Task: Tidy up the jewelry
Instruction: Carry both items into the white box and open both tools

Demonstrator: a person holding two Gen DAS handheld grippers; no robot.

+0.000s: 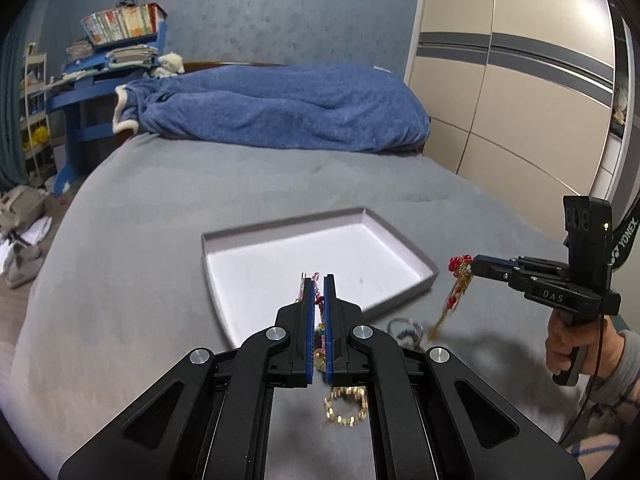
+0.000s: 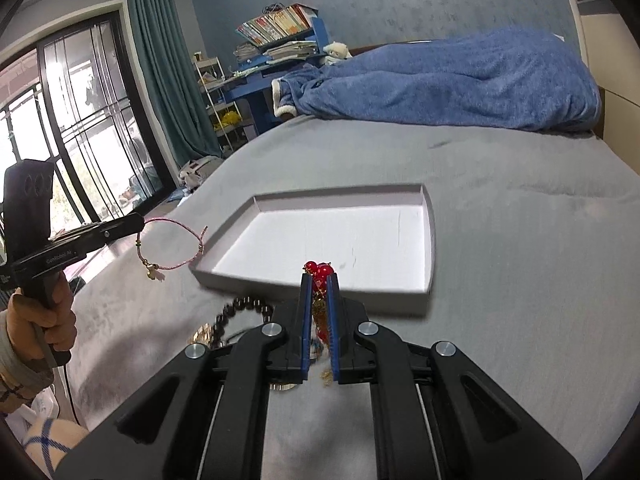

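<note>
A shallow white tray (image 1: 404,254) (image 2: 428,236) lies empty on the grey bed. My left gripper (image 1: 319,280) (image 2: 142,221) is shut on a pink cord bracelet (image 2: 176,246) (image 1: 316,286) that hangs in a loop to the left of the tray. My right gripper (image 2: 319,278) (image 1: 474,262) is shut on a red-beaded gold tassel piece (image 2: 318,270) (image 1: 456,284), held above the bed near the tray's front right corner. A gold link bracelet (image 1: 346,406), a dark bead bracelet (image 2: 240,306) and a pale beaded bracelet (image 1: 406,330) lie on the bed in front of the tray.
A rumpled blue blanket (image 1: 272,112) covers the far end of the bed. A blue desk with books (image 1: 116,40) stands at the back left, a beige wardrobe (image 1: 520,80) on the right, a window with green curtain (image 2: 160,60) on the left. A person's hands (image 1: 568,344) hold both handles.
</note>
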